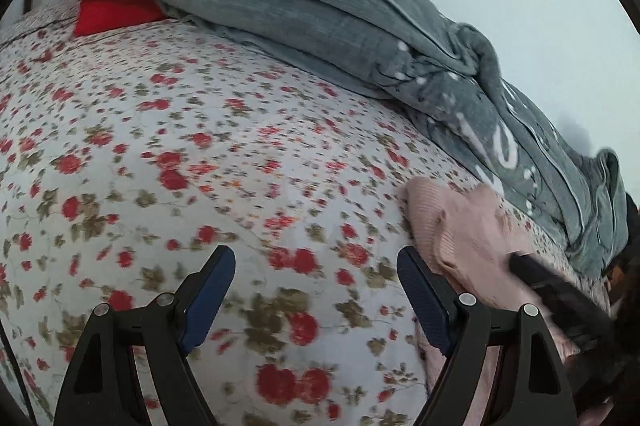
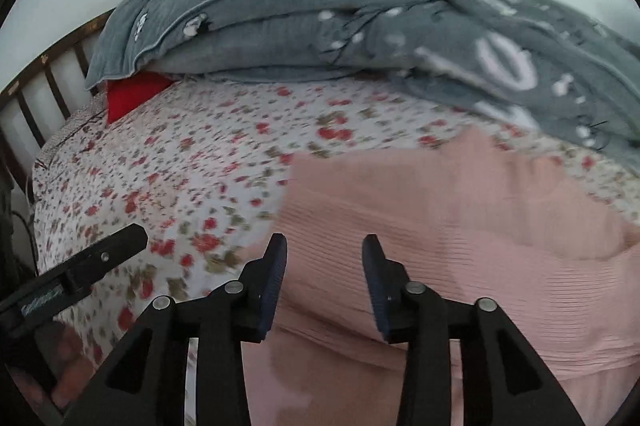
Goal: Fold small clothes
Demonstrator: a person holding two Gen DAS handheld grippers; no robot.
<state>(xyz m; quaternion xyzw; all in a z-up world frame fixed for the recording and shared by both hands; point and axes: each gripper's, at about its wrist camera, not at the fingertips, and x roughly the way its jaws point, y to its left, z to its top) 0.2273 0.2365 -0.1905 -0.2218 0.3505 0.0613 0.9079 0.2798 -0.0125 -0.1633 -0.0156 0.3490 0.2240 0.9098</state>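
A pink ribbed knit garment (image 2: 460, 218) lies spread on the floral bedsheet (image 2: 180, 166), with a fold along its upper part. My right gripper (image 2: 325, 246) hovers over the garment's left edge, jaws apart with nothing pinched between them. In the left wrist view the same garment (image 1: 460, 238) lies bunched at the right, beside my open left gripper (image 1: 316, 258), which is over bare floral sheet (image 1: 200, 146) and holds nothing. The right gripper (image 1: 560, 298) shows there as a blurred black shape over the pink cloth. One finger of the left gripper (image 2: 108, 254) shows at the lower left of the right wrist view.
A rumpled grey quilt (image 2: 320, 6) is piled along the far side of the bed against the pale wall. A red pillow (image 2: 132, 92) peeks from under its left end. A dark slatted headboard (image 2: 40, 86) bounds the bed at the left.
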